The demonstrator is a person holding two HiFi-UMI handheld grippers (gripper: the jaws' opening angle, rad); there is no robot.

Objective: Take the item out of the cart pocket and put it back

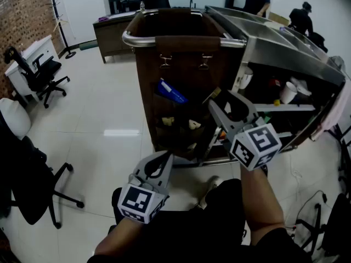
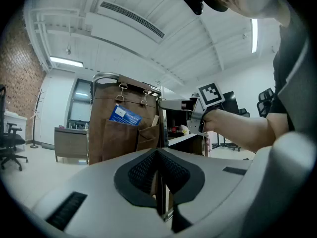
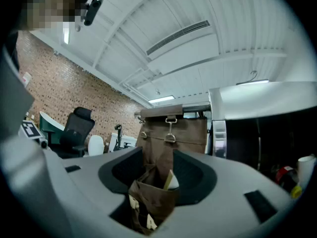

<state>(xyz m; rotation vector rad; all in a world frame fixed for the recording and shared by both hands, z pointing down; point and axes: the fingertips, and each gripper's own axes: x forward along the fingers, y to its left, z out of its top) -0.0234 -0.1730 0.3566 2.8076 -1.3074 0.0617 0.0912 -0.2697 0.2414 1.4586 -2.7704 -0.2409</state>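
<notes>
A brown fabric organizer (image 1: 184, 70) hangs flat over the near end of the steel cart (image 1: 263, 48). 2 metal snap hooks (image 1: 165, 61) clip it below the rounded chrome handle (image 1: 130, 38). Its front carries rows of soft, sagging pockets. A glossy blue packet (image 1: 171, 92) sticks out slantwise from an upper one.

The right gripper (image 1: 222, 106) reaches to the organizer's right edge with its jaws spread wide. In the right gripper view, a small brown pocket (image 3: 153, 200) stands between the jaws of the right gripper (image 3: 158, 175). A thin pale item (image 3: 171, 179) with a pointed corner pokes up from that pocket. The jaws do not grip it.

The left gripper (image 1: 164, 156) hangs lower, off the cart's near left corner. In its own view the ribbed black pads of the left gripper (image 2: 159, 155) are pressed together and hold nothing.
</notes>
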